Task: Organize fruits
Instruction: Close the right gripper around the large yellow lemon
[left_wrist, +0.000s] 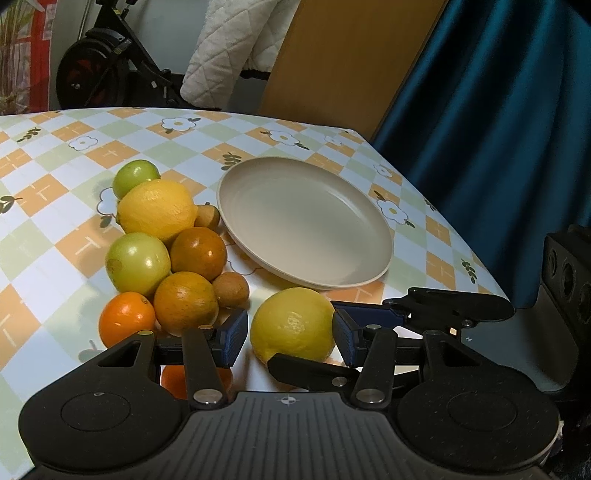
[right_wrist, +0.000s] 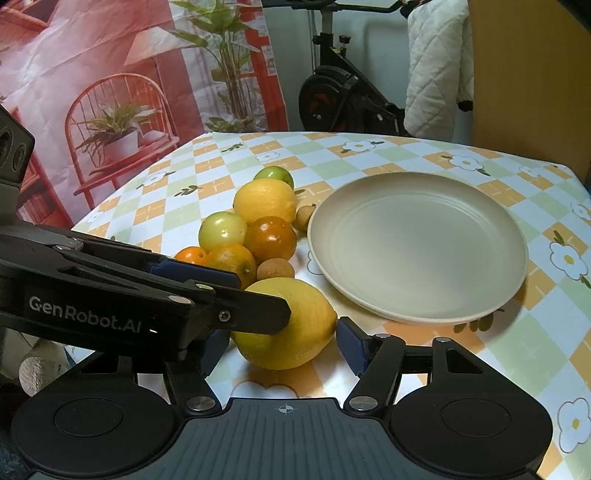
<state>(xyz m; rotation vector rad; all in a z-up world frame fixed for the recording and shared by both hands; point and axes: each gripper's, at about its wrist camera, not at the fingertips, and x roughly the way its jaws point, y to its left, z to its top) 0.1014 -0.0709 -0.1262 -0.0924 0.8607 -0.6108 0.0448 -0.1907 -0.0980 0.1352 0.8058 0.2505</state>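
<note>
A lemon lies between both my open grippers, near the table's front edge, long axis crosswise to my jaws. My right gripper and left gripper both straddle it; plate just beyond.

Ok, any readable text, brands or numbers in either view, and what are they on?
"GenRobot.AI": white lettering on the black arm of the left tool, seen in the right wrist view.
Nothing else legible: the tablecloth shows only flowers and checks, and the backdrop is pictorial.
</note>
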